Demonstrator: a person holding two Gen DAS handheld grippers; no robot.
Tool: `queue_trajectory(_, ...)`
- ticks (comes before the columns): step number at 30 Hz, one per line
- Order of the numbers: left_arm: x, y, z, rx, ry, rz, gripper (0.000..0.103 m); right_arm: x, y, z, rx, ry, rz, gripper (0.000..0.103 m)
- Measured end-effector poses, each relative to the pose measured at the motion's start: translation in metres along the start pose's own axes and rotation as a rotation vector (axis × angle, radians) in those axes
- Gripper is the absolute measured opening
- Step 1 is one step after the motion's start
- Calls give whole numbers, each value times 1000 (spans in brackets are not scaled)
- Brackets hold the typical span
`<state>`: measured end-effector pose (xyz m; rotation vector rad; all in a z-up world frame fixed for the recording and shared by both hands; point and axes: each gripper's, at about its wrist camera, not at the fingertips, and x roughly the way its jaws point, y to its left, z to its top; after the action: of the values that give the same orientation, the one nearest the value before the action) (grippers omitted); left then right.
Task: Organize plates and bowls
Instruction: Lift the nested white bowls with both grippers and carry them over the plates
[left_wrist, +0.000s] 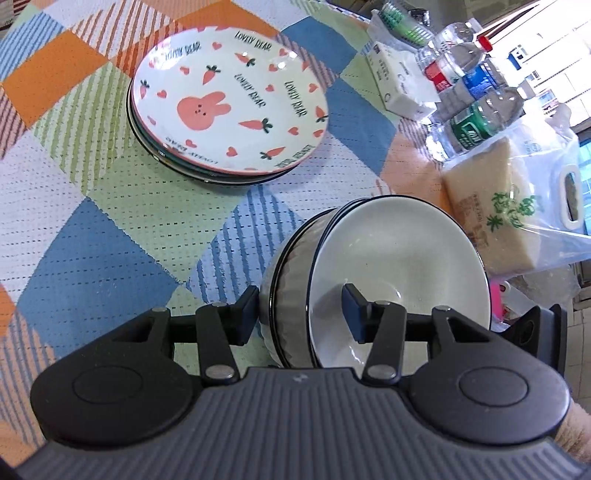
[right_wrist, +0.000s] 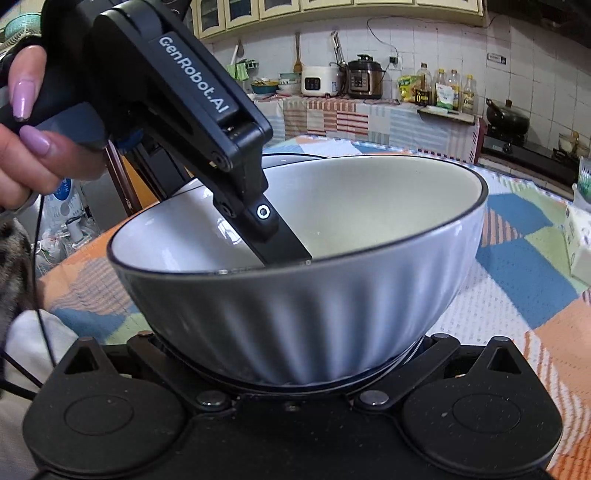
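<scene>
The left gripper (left_wrist: 301, 314) clamps the stacked bowls' (left_wrist: 369, 266) wall; the right gripper's state cannot be told; tilted, the bowls may slip from the narrow pads.

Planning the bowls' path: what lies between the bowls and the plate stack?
Left wrist view: only bare patchwork tablecloth lies between the held bowls and the plate stack.

Bare tablecloth (left_wrist: 122, 229) lies open between plate stack (left_wrist: 229, 118) and bowls (left_wrist: 388, 258).
</scene>
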<state>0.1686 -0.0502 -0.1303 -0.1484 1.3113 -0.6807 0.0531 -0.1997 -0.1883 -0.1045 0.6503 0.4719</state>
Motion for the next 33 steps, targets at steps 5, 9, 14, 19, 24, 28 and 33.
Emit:
queue_trajectory(5, -25, -15, 1, 29, -21, 32, 47, -15, 7, 10, -31, -42, -2, 103)
queue_trajectory(9, -40, -22, 6, 34, -43, 47, 47, -20, 6, 20, -31, -74, 3, 103)
queue_trajectory(14, -58, -29, 18, 43, -67, 54, 47, -23, 3, 40, -39, -84, 6, 103)
queue_trajectory(19, -72, -34, 36, 56, -101, 62, 47, -24, -2, 59, -55, -105, 4, 103)
queue_trajectory(24, -78, -32, 57, 44, -136, 68, 47, -14, -14, 79, -65, -108, 16, 103)
queue_trajectory(28, -75, -25, 78, 26, -159, 65, 47, -3, -24, 93, -74, -101, 20, 103)
queue_trajectory(33, -61, -9, 103, -12, -183, 64, 47, 19, -40, 111, -68, -58, 31, 103)
